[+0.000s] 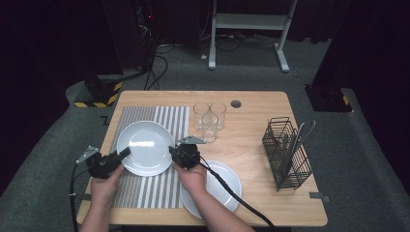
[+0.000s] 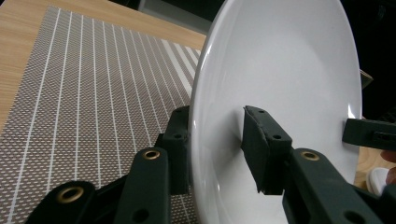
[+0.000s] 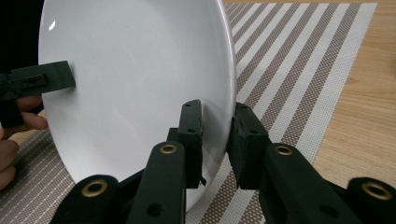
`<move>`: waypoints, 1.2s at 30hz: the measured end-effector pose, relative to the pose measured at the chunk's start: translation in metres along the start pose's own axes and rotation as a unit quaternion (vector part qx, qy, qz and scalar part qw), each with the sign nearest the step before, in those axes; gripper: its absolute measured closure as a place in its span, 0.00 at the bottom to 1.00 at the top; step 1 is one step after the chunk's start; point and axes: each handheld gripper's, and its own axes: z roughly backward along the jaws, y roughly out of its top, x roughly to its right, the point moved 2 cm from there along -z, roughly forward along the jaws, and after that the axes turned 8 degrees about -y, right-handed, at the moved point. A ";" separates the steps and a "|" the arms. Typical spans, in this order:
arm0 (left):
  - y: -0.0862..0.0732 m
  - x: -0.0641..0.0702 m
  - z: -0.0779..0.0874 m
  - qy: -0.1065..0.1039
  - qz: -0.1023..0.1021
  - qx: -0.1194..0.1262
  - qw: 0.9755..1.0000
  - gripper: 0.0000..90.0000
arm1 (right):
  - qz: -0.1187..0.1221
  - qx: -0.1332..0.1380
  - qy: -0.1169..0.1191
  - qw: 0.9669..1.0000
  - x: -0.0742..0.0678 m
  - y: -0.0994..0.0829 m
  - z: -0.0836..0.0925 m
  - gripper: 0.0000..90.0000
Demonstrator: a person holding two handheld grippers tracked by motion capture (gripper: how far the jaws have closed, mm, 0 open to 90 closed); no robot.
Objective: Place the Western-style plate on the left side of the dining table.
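White plate [image 1: 143,145] over the striped mat [image 1: 140,191], held at two opposite edges. Left tool [image 1: 124,153] at the plate's left rim, one pad under and one pad on the upper face, gap still visible at the upper pad. Right tool [image 1: 173,151] at the plate's right rim, pinching the rim between both pads. Second plate [image 1: 227,186] on the table [image 1: 251,140] right of the mat, partly under the right hand [image 1: 192,175]. Glasses [image 1: 210,118] behind the mat; wire rack [image 1: 286,153] far right.
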 end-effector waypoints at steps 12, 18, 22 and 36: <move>-0.001 -0.005 -0.005 0.017 0.017 -0.013 1.000 0.71 | 0.010 -0.024 -0.014 1.000 0.001 0.003 -0.015 0.81; -0.001 -0.007 -0.006 0.023 0.022 -0.020 0.999 0.71 | 0.011 -0.037 -0.018 0.999 0.001 0.005 -0.020 0.80; -0.001 -0.008 -0.006 0.027 0.023 -0.021 0.999 0.71 | 0.010 -0.044 -0.021 0.999 0.001 0.006 -0.023 0.79; -0.001 -0.009 -0.007 0.037 0.028 -0.027 0.999 0.71 | 0.012 -0.061 -0.023 0.998 0.001 0.007 -0.031 0.78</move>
